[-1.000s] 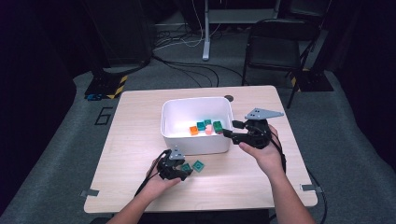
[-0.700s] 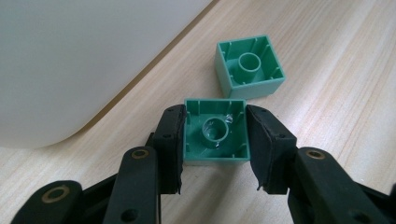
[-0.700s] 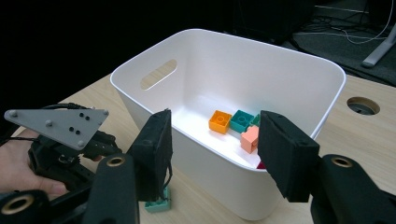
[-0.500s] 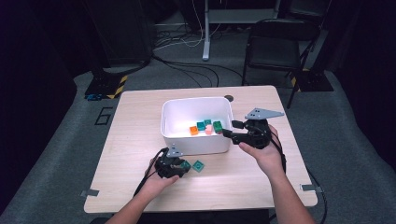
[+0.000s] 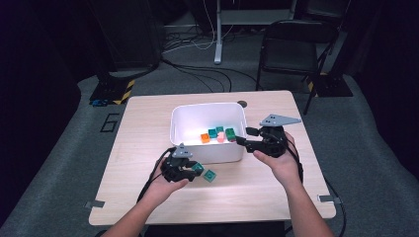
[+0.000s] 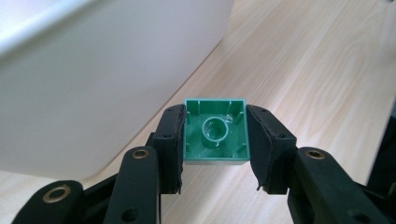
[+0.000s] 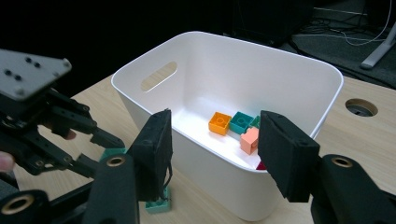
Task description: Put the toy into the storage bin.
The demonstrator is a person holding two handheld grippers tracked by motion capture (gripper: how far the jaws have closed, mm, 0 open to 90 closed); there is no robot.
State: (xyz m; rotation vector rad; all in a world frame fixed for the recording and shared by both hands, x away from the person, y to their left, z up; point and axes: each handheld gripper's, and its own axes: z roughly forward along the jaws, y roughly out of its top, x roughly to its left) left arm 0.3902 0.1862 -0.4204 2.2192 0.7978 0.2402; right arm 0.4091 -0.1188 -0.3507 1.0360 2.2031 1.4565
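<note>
My left gripper (image 5: 193,170) is shut on a green brick (image 5: 198,168) just in front of the white bin (image 5: 207,109); its jaws have just been closing on it. In the left gripper view the brick (image 6: 215,130) shows its hollow underside between both pads, held a little above the table. A second green brick (image 5: 210,175) lies on the table beside it. My right gripper (image 5: 243,136) stands open at the bin's right wall, nothing between its jaws (image 7: 215,144). Inside the bin (image 7: 299,60) lie an orange brick (image 7: 219,122), a teal brick (image 7: 240,121) and a pink brick (image 7: 250,139).
The wooden table (image 5: 148,118) has a round cable hole (image 5: 241,104) behind the bin. A black chair (image 5: 291,39) and floor cables stand beyond the far edge. Bare tabletop lies left of the bin and along the front edge.
My left gripper closed on one green brick and lifted it off the table. The other green brick stayed where it lay. The right gripper kept still.
</note>
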